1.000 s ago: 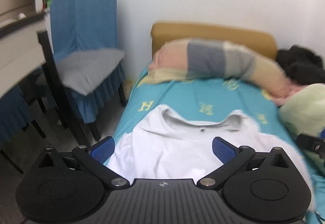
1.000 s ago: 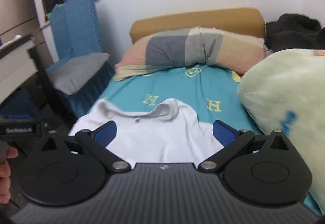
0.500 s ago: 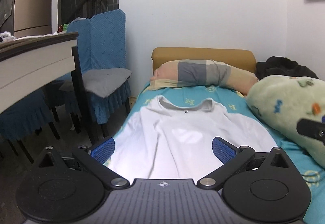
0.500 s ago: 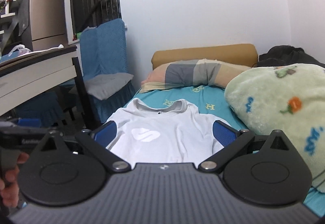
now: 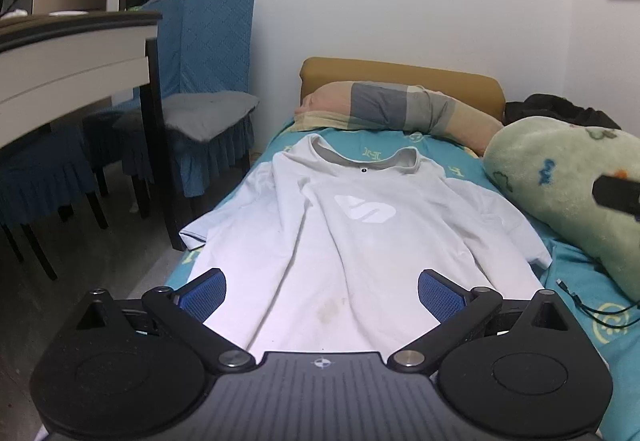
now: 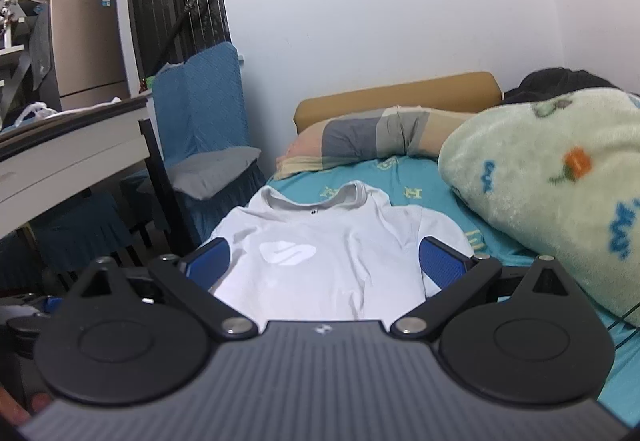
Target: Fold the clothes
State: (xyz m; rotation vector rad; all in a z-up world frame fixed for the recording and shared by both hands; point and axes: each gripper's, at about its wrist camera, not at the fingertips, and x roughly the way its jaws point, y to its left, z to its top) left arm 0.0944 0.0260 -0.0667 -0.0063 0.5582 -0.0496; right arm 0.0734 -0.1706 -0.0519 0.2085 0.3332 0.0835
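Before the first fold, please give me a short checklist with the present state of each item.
1. White T-shirt lies spread flat on the bed: ok, some wrinkles.
2. Both sleeves laid out: ok.
3. Left gripper open, holding nothing: ok.
4. Right gripper open, holding nothing: ok.
5. Green blanket clear of the shirt: cannot tell, it lies close to one sleeve.
6. Black cable away from the hem: cannot tell.

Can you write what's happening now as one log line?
stage: before first fold | shirt: flat on bed | left gripper: open | right gripper: open
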